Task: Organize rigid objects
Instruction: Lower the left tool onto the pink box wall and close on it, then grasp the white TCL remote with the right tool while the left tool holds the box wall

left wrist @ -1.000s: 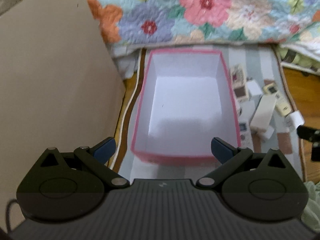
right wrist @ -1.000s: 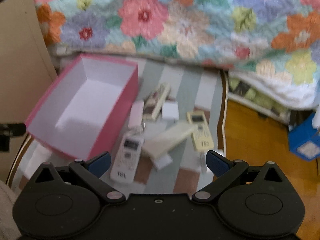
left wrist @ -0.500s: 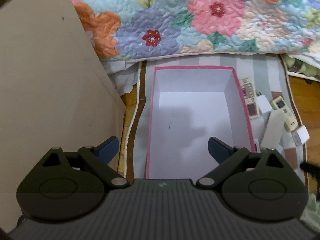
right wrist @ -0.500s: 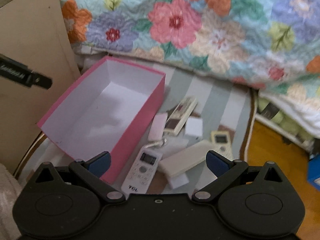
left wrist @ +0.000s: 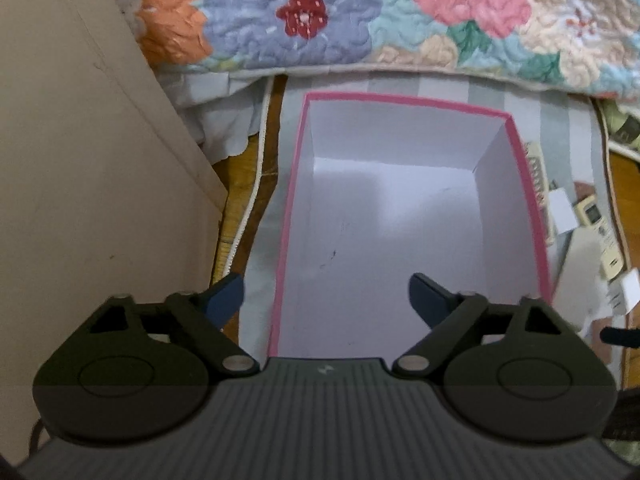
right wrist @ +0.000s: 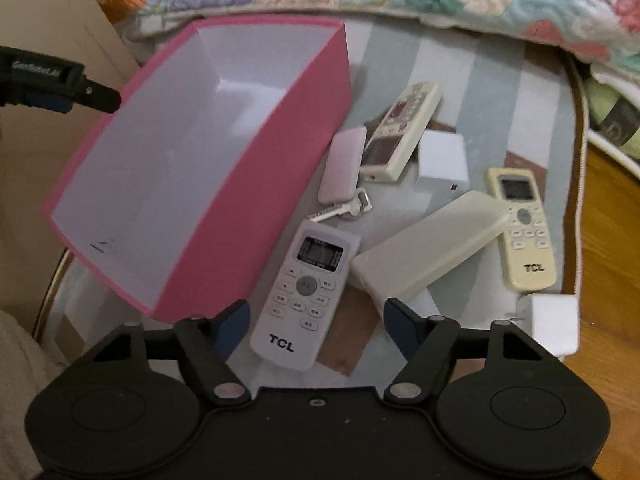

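Flanking white remote (right wrist: 306, 300): pink box (right wrist: 256, 216) left; beige case (right wrist: 430, 248) right

Both claws have dropped closer to the floor. The left claw (left wrist: 324, 300) is closing over the pink box's (left wrist: 532, 200) near left wall. The right claw (right wrist: 316, 322) is closing around the white remote (right wrist: 306, 296).

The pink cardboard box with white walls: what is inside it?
Nothing lies inside the pink cardboard box: only white walls, white floor and small dark marks. The gripper body hides its nearest corner.

Floral quilt (left wrist: 400, 12), wooden floor (right wrist: 612, 216)
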### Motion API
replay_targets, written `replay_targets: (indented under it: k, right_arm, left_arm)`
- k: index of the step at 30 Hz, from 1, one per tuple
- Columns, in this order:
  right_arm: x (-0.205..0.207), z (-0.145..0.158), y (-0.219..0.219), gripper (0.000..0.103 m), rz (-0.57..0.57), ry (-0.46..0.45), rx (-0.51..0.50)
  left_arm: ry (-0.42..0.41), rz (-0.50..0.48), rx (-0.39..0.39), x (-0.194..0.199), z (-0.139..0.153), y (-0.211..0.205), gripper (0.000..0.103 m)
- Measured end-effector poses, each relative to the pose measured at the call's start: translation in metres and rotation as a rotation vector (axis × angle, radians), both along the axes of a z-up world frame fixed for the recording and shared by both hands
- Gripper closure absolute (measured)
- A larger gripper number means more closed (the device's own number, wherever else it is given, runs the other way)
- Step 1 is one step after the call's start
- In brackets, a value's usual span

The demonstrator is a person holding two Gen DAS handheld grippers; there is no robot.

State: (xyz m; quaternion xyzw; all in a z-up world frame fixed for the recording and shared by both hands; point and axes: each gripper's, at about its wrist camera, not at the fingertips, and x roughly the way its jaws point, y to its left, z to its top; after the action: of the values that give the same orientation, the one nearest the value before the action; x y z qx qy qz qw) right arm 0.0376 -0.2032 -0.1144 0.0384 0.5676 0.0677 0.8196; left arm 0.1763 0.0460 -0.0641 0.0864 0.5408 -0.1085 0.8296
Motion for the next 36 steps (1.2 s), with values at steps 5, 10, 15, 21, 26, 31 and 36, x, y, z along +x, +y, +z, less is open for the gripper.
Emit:
replay_targets:
  k: [5, 10, 15, 21, 26, 31, 36]
  right_arm:
    - [0.005, -0.024, -0.007, 0.043, -0.072, 0.072, 0.118]
    - [0.002, -0.041, -0.007, 0.050, -0.106, 0.102, 0.150]
    - [0.013, -0.047, -0.002, 0.047, -0.100, 0.060, 0.056]
    - [0.022, -0.055, 0.002, 0.038, -0.081, 0.062, 0.022]
    - [0.028, -0.063, 0.002, 0.030, -0.077, 0.085, 0.038]
    - [0.032, -0.072, 0.014, 0.023, -0.034, 0.070, -0.032]
    - [0.037, -0.071, 0.020, 0.042, -0.046, 0.059, -0.084]
  left_arm:
    - [0.051, 0.036, 0.014, 0.011, -0.023, 0.007, 0.042]
    - [0.075, 0.077, -0.019, 0.014, -0.037, 0.021, 0.059]
    - [0.080, 0.109, -0.031, 0.017, -0.051, 0.031, 0.073]
    - [0.076, 0.147, -0.034, 0.020, -0.065, 0.034, 0.093]
    - [0.053, 0.143, -0.018, 0.021, -0.067, 0.035, 0.095]
    - [0.056, 0.171, -0.027, 0.022, -0.067, 0.041, 0.095]
    - [0.065, 0.178, -0.084, 0.023, -0.065, 0.047, 0.095]
